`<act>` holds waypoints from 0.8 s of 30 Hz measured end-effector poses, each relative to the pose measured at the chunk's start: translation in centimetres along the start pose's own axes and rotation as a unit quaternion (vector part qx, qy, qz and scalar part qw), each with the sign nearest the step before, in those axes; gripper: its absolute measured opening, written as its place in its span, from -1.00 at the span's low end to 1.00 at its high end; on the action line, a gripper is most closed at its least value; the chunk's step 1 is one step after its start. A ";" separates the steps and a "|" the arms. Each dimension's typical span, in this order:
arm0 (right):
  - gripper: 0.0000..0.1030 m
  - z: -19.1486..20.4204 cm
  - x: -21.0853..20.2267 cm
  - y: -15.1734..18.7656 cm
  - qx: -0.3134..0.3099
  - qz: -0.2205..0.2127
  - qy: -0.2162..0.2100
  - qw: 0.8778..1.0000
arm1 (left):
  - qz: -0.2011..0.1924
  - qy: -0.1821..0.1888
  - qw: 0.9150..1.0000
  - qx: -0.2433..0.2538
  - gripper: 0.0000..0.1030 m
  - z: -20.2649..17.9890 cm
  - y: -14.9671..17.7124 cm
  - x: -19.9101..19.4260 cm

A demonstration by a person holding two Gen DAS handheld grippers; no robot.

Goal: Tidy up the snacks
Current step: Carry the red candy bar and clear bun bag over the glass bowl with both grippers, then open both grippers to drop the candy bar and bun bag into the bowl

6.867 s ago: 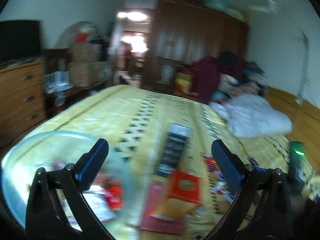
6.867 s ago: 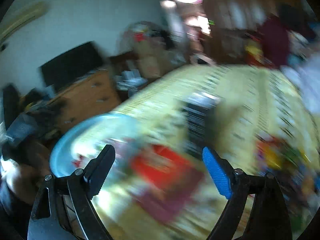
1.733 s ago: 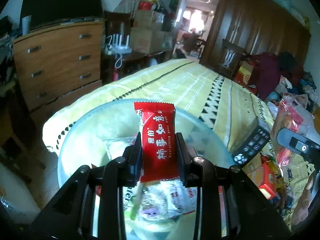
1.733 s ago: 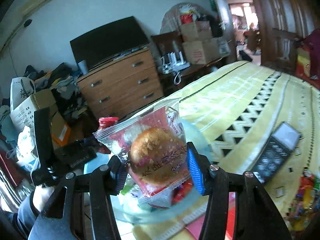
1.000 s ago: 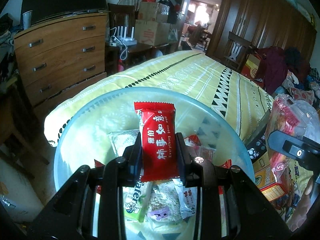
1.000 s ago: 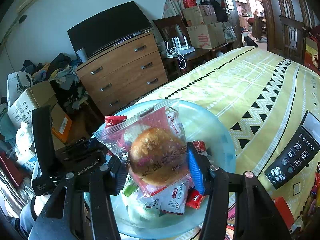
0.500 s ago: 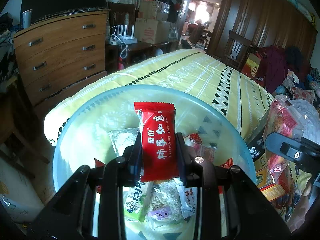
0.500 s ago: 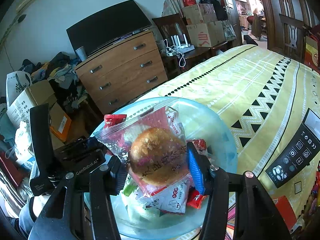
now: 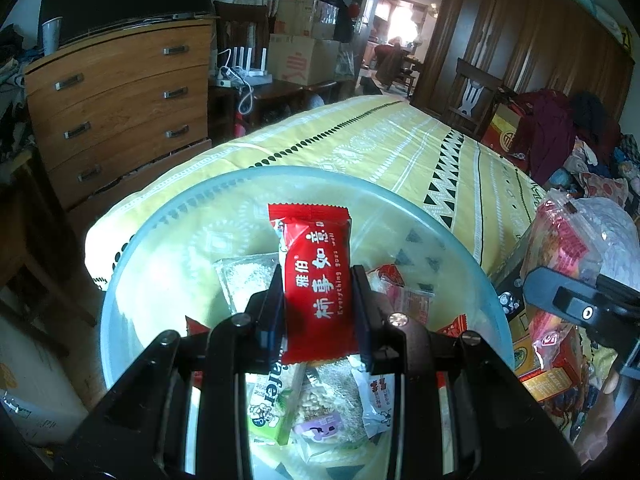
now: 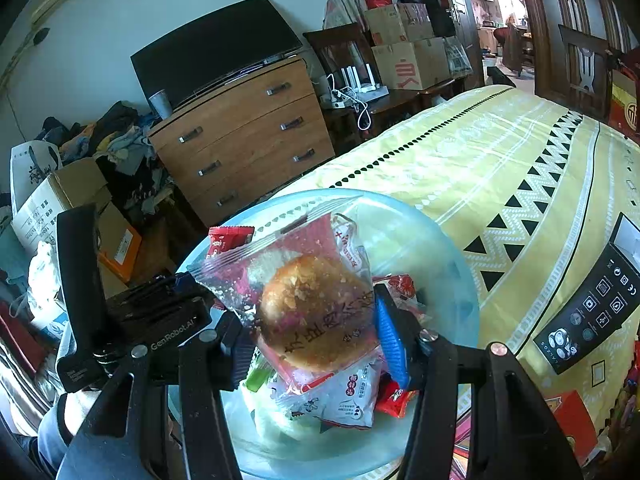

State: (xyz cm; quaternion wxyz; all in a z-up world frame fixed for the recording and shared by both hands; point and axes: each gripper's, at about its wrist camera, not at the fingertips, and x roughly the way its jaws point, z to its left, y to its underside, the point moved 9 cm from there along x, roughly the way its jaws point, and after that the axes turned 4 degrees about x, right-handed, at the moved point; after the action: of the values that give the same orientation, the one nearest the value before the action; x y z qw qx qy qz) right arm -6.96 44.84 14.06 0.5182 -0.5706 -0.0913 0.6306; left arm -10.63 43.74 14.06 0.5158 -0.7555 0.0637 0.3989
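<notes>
Snacks sit heaped in a pale blue bowl [image 9: 132, 248] at the near edge of the yellow patterned bedspread [image 9: 400, 148]. Held above that heap, the left gripper [image 9: 316, 300] pinches a red snack packet [image 9: 316, 280] upright between its pads. The right gripper [image 10: 316, 320] clamps a clear-wrapped pastry [image 10: 316, 308] over the same bowl [image 10: 440, 248] — from the left wrist view it shows at three o'clock. A black remote [image 10: 592, 312] lies on the bedspread at three o'clock of the bowl.
</notes>
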 end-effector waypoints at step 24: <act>0.10 -0.1 0.7 0.4 0.006 0.005 0.002 1.000 | 0.007 0.004 1.000 -0.002 -0.41 -0.3 0.2 1.0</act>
State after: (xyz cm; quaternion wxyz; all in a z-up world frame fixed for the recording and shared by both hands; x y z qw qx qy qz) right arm -6.94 45.13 13.26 0.5188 -0.5694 -0.0839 0.6321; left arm -9.88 43.76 13.31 0.5109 -0.7579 0.0707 0.3995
